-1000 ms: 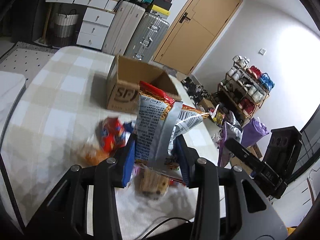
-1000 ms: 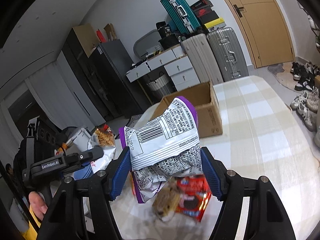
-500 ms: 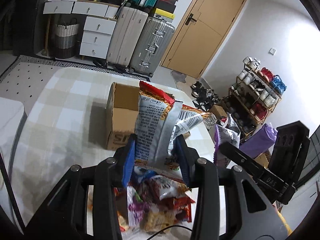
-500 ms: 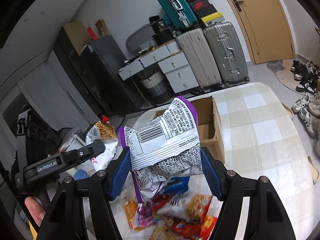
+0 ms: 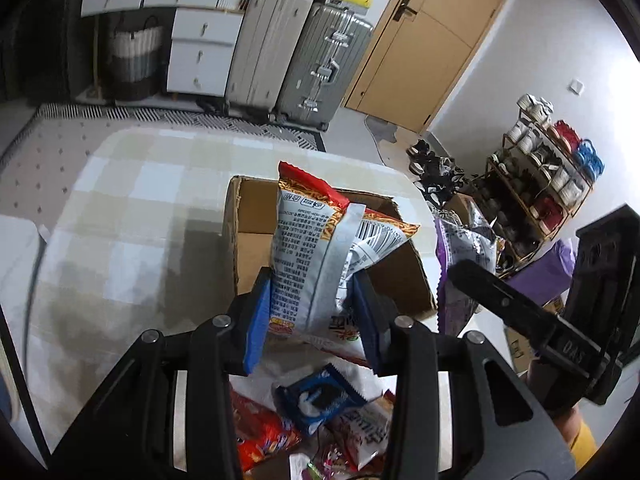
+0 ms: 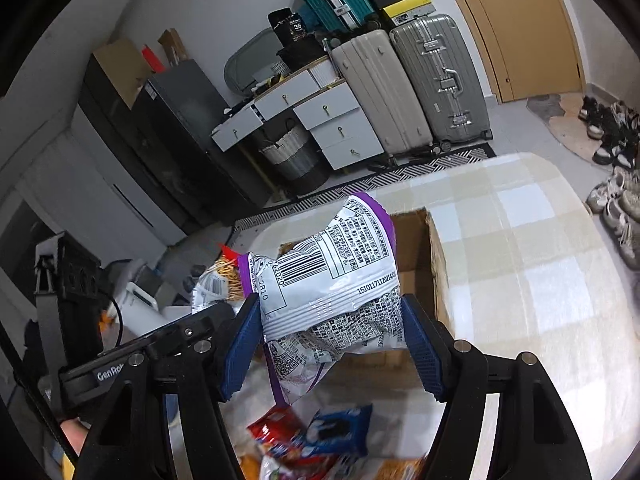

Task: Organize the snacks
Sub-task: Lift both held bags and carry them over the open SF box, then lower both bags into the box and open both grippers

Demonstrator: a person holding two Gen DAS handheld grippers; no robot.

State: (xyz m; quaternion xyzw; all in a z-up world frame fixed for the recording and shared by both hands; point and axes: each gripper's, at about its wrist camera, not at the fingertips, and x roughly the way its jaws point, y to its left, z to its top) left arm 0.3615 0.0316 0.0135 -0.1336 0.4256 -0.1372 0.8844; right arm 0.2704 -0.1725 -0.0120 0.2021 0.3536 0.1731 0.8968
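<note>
Loose snacks (image 5: 320,400) lie nearest, heaped on the checked table (image 5: 120,208) under both grippers. Left gripper (image 5: 312,312) — clamped on a red-topped bag (image 5: 308,256), held upright over the near edge of the box (image 5: 404,284). Right gripper (image 6: 332,340) — pads pressed on a purple-edged bag (image 6: 332,280), printed back facing the camera, likewise in front of the open cardboard box. Beyond the table: suitcases (image 6: 412,80), white drawers (image 5: 200,52), a wooden door (image 5: 432,40).

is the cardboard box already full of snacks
No, in the left wrist view the cardboard box shows bare inner walls, and the loose snack packets lie outside it on the table.
</note>
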